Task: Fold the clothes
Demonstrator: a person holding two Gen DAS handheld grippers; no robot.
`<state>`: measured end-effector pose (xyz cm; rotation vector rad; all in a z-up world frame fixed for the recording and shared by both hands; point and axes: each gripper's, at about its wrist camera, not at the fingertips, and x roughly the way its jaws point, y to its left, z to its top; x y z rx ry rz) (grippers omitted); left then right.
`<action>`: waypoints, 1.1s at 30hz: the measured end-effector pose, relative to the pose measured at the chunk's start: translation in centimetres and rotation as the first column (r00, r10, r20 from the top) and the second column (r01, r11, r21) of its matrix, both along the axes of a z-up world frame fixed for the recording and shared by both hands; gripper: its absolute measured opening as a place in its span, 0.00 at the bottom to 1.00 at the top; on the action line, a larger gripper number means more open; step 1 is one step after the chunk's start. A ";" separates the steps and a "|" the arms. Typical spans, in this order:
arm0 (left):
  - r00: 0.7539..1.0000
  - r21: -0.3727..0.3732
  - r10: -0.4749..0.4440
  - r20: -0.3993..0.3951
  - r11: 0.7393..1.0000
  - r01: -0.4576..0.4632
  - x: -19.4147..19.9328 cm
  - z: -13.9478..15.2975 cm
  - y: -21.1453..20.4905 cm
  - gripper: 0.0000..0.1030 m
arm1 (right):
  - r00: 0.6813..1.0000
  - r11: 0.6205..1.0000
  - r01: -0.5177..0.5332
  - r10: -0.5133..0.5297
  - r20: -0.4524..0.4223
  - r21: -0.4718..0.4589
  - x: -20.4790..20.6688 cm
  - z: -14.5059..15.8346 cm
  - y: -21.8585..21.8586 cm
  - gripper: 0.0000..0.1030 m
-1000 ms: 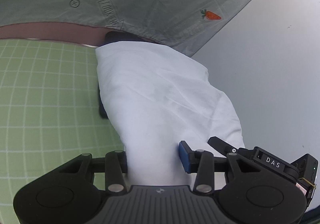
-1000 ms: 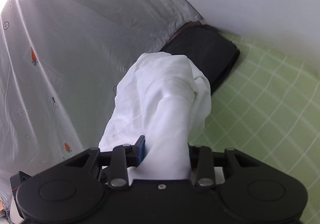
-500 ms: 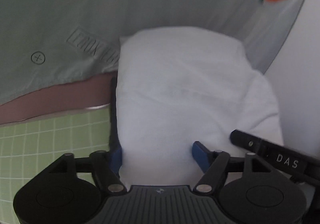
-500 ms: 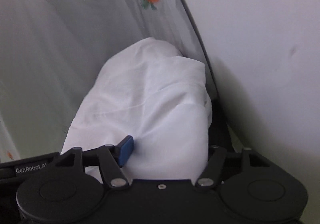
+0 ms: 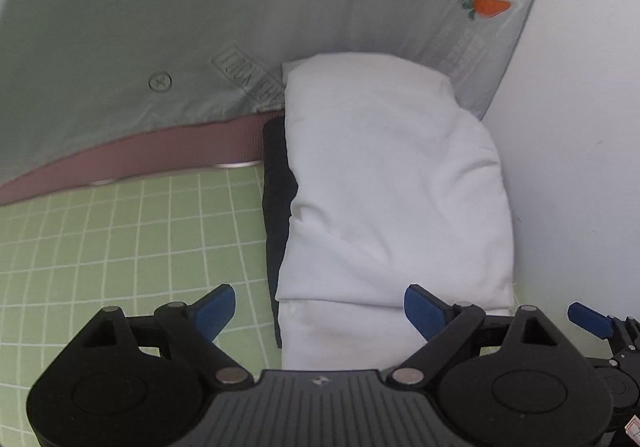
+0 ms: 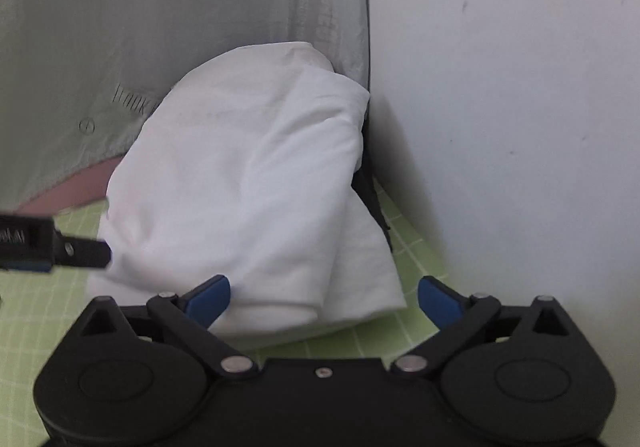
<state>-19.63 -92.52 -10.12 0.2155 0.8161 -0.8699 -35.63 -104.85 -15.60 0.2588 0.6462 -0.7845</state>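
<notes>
The grey sheet with carrots (image 5: pixel 200 27) hangs behind the green checked mat (image 5: pixel 120 239). Your folded white cloth (image 5: pixel 392 187) lies on the mat's far corner, on top of a dark folded cloth (image 5: pixel 278 207), touching the white wall (image 6: pixel 500 107). Your left hand-held gripper (image 5: pixel 320 307) is spreading its jaws around the white cloth's near end. Your right hand-held gripper (image 6: pixel 324 297) is spreading too, pads off it.

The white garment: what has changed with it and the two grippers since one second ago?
Both grippers let go: the left gripper and right gripper were clamped on the white garment, and now their jaws are opening. It has come down folded onto the dark garment. The gray cloth stayed in place.
</notes>
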 end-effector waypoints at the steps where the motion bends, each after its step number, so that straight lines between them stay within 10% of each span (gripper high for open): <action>1: 1.000 -0.014 0.001 0.028 1.000 0.000 -1.0 1.1 1.2 0.94 | 1.000 1.000 0.002 -0.002 0.000 -0.019 -0.8 0.8 1.2 0.98; 11: 0.990 -0.109 0.024 0.140 0.994 -0.009 -11.3 6.1 13.2 1.00 | 0.989 0.998 0.024 -0.016 0.147 -0.052 -9.1 7.8 11.5 0.99; 33: 0.990 -0.081 -0.080 0.115 0.993 0.089 -19.2 5.4 21.5 1.00 | 0.991 0.999 0.019 -0.013 0.136 -0.045 -18.0 7.4 23.6 0.99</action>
